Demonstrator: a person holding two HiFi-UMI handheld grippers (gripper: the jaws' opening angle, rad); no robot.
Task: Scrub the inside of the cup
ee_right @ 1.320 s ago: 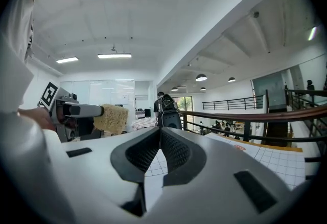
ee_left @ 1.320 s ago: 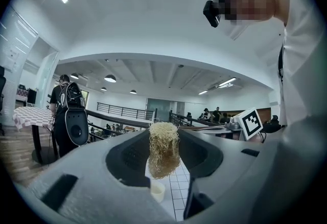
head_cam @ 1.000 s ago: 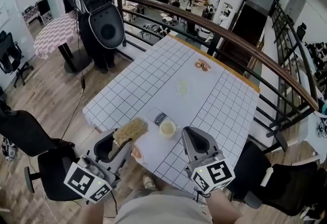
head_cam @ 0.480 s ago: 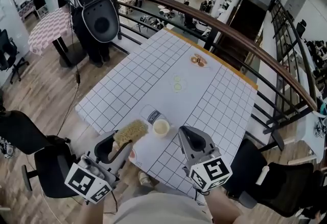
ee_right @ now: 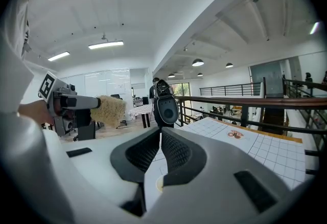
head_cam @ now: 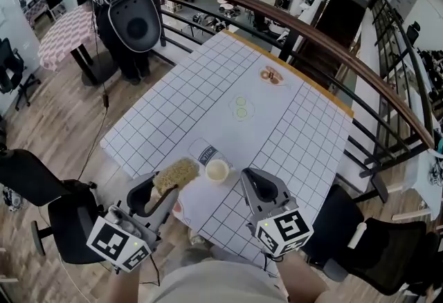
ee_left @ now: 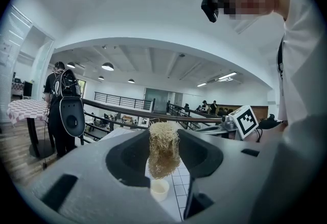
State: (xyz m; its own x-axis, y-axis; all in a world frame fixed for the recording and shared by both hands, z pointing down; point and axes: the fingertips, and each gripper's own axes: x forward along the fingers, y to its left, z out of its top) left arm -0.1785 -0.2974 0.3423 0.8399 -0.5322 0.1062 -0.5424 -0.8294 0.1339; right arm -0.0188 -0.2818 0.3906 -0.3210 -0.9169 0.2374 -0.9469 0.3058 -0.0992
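A small cream cup [head_cam: 217, 170] stands upright near the front edge of the grid-patterned table [head_cam: 180, 111]. It shows just below the jaws in the left gripper view [ee_left: 159, 188]. My left gripper [head_cam: 168, 187] is shut on a tan loofah scrubber [head_cam: 176, 173], which sticks up between its jaws [ee_left: 163, 149] above and left of the cup. My right gripper [head_cam: 257, 187] hovers right of the cup, jaws shut together [ee_right: 160, 141] with nothing in them. Only a sliver of the cup [ee_right: 159, 183] peeks under them there.
A clear labelled container [head_cam: 205, 153] lies beside the cup. Farther along the table are a small clear item with green spots [head_cam: 240, 106] and brown items [head_cam: 270, 75]. A person with a black backpack [head_cam: 128, 14] stands at the far left. A railing [head_cam: 311, 49] runs behind the table, and black chairs [head_cam: 34, 180] stand on the left.
Both grippers keep the same pose. The head view has drifted a little, so the table and cup sit slightly differently in the picture.
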